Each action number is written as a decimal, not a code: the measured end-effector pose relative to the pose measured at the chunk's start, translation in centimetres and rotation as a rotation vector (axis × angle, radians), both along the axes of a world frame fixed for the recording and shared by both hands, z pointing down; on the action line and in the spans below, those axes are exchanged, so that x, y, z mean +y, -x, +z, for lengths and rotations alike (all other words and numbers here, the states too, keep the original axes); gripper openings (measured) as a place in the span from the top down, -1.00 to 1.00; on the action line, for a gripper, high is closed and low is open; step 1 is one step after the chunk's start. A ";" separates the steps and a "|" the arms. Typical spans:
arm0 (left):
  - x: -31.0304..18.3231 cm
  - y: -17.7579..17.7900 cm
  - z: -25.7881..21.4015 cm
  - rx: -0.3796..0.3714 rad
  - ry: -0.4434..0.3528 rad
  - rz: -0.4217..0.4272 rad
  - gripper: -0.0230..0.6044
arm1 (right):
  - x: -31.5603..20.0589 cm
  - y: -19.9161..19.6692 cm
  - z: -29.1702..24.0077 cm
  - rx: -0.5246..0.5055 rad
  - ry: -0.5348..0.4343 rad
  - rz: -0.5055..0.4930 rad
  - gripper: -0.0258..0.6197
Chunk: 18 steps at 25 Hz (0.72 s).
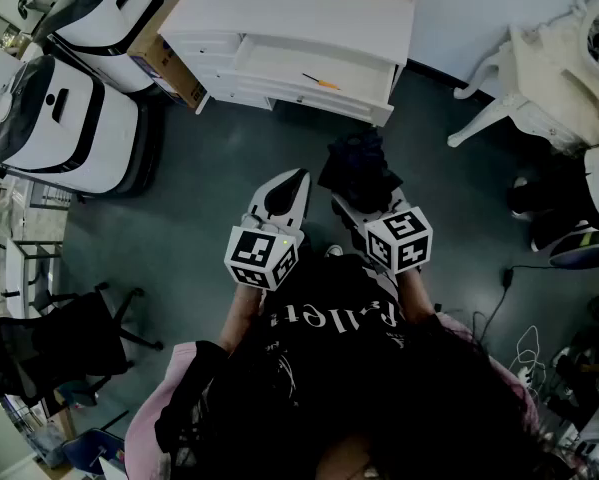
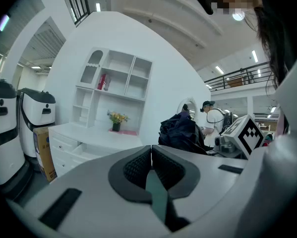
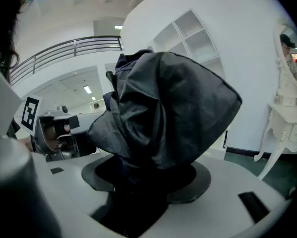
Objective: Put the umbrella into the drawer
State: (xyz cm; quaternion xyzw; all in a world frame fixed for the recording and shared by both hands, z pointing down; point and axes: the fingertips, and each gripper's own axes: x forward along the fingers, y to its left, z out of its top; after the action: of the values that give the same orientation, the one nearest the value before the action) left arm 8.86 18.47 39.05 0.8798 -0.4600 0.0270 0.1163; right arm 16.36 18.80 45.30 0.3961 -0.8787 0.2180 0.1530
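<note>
A dark folded umbrella hangs in the air in front of me, its loose fabric bunched up. My right gripper is shut on its lower part, with the jaws wide around the bundle. The left gripper is just left of it, shut and empty, its pads meeting. From the left gripper view the umbrella shows to the right. Ahead stands a white dresser with its top drawer pulled open. A small orange thing lies inside it.
Two white-and-black machines and a cardboard box stand left of the dresser. A white ornate vanity table is at the right, cables lie on the floor beside me, and a black office chair is behind left.
</note>
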 end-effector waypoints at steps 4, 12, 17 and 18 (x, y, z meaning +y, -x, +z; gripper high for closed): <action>-0.1 0.4 -0.1 0.006 0.004 -0.015 0.87 | -0.1 0.2 -0.2 -0.002 -0.004 -0.006 0.06; 0.6 1.0 0.2 0.013 0.013 -0.033 0.87 | 0.6 0.3 0.1 -0.002 -0.001 -0.006 0.06; 0.6 1.2 0.7 0.012 0.021 -0.050 0.87 | 0.6 0.1 0.4 -0.029 0.016 -0.005 0.06; 0.6 1.2 0.7 0.012 0.022 -0.054 0.87 | 0.7 0.0 0.4 -0.031 0.016 -0.006 0.06</action>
State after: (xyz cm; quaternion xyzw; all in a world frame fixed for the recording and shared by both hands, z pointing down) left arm 7.68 19.12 39.74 0.8660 -0.4824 0.0236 0.1297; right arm 16.33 19.49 45.72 0.3886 -0.8805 0.2307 0.1430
